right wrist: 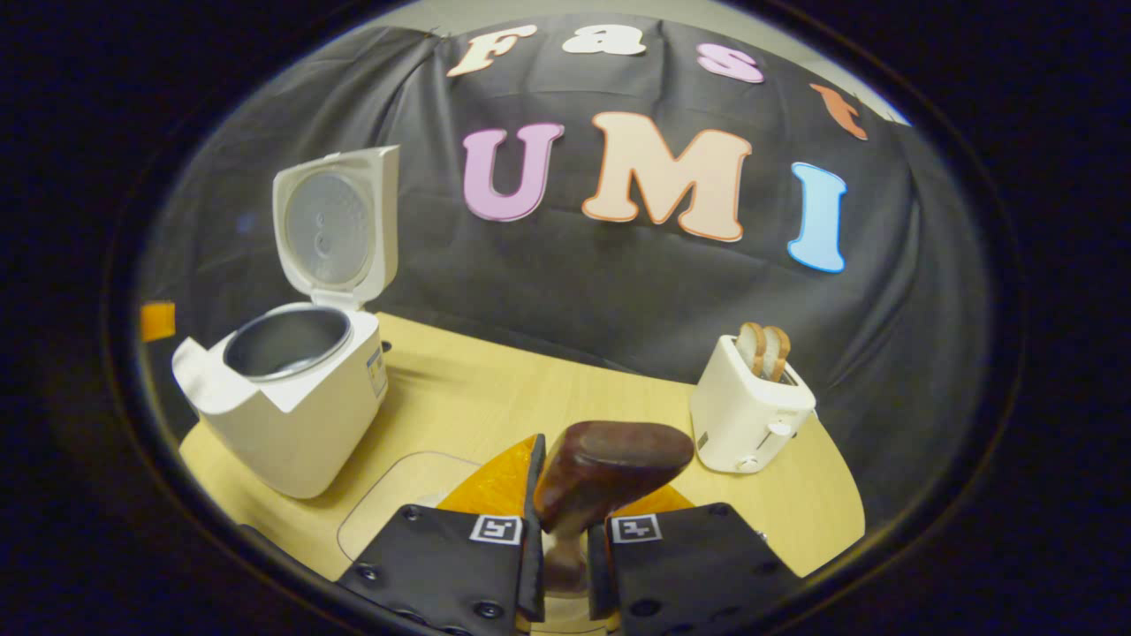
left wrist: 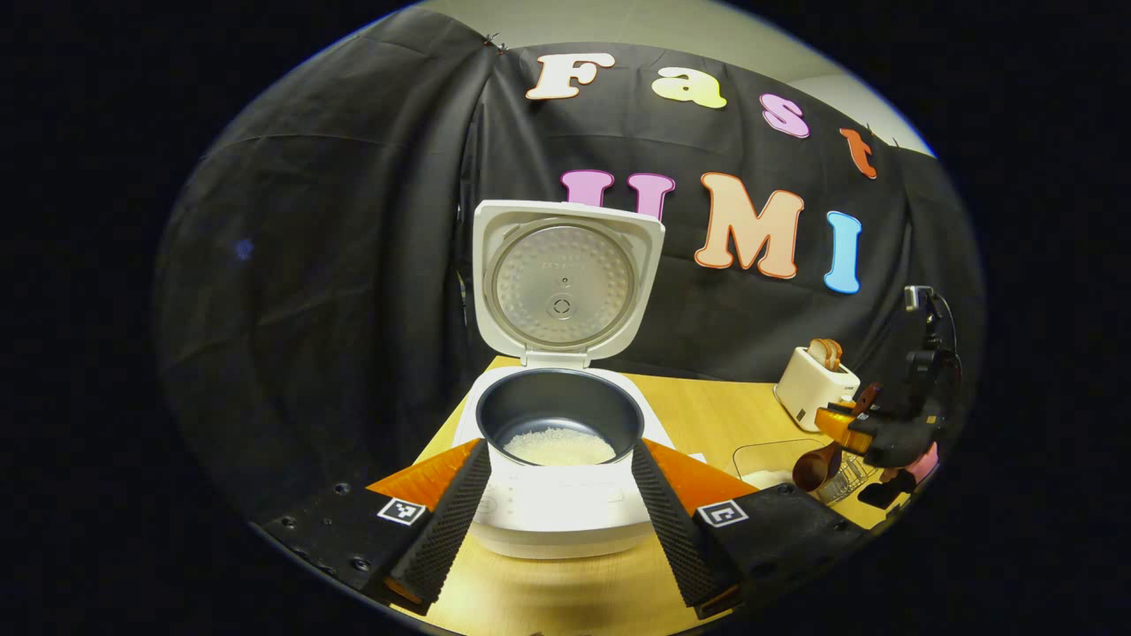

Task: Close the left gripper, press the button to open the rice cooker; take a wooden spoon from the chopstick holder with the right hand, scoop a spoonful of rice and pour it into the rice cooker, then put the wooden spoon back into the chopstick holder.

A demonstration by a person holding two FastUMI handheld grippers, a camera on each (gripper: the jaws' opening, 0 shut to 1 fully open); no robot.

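Note:
The white rice cooker (left wrist: pixel 565 512) stands open in the left gripper view, its lid (left wrist: pixel 565 278) upright and white rice (left wrist: pixel 558 448) in the dark pot. My left gripper (left wrist: pixel 559 449) is open, one finger on each side of the cooker's front. At the right edge, my right gripper (left wrist: pixel 884 437) holds the wooden spoon (left wrist: pixel 815 465) over a wire chopstick holder (left wrist: pixel 846 483). In the right gripper view, my right gripper (right wrist: pixel 570 503) is shut on the wooden spoon (right wrist: pixel 610 468) by its neck, the dark bowl sticking up. The rice cooker (right wrist: pixel 292 406) sits far left.
A white toaster (right wrist: pixel 751 406) with bread slices stands at the back right of the wooden table (right wrist: pixel 495 389); it is also in the left gripper view as the toaster (left wrist: pixel 813 384). A clear container (right wrist: pixel 398 499) lies beside the cooker, also seen as the container (left wrist: pixel 769 455).

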